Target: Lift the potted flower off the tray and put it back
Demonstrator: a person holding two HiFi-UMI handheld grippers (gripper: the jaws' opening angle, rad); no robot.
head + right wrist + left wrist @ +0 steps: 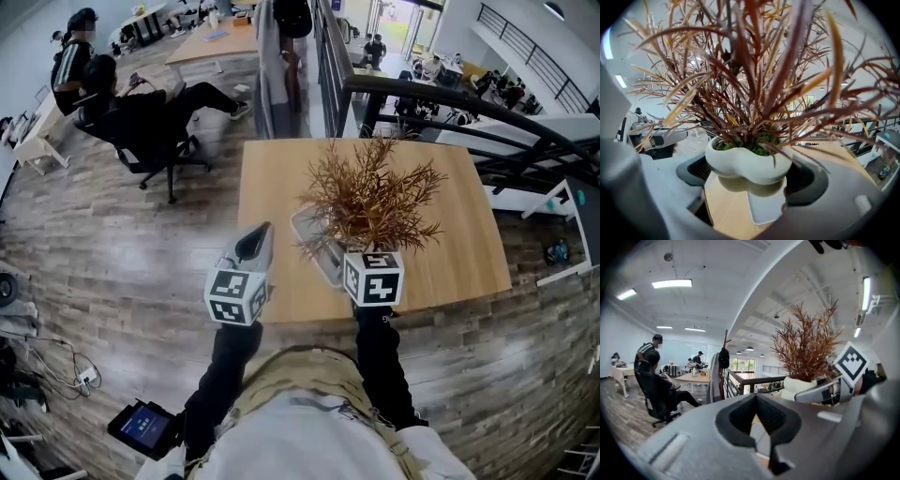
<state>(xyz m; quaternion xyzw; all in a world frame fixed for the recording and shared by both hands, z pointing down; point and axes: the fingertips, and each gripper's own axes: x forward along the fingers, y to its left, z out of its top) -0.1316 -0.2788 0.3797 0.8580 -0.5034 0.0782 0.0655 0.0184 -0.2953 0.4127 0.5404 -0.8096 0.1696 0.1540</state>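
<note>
1. Plainly, the right gripper (752,177) is clamped on the potted flower (747,163). The white pot sits squarely between its two fingers, a dark pad against each flank, and the brown foliage rises above them.
2. Beneath the fingers lies the tray (766,213), on the wooden table (450,253). The pot seems to hang just above the tray rather than rest on it, though the gap is hard to read.
3. The hold is on the pot's body, not the stems. This probably keeps the plant upright and spares the brittle leaves.
4. The left gripper (759,416) has its fingers pressed together with nothing between them. It sits off to the left of the right fingers, well apart from the pot, likely parked so the carrying hand has room.
5. The lift looks done. What remains is setting the pot straight down onto the tray under the fingers before they let go.
</note>
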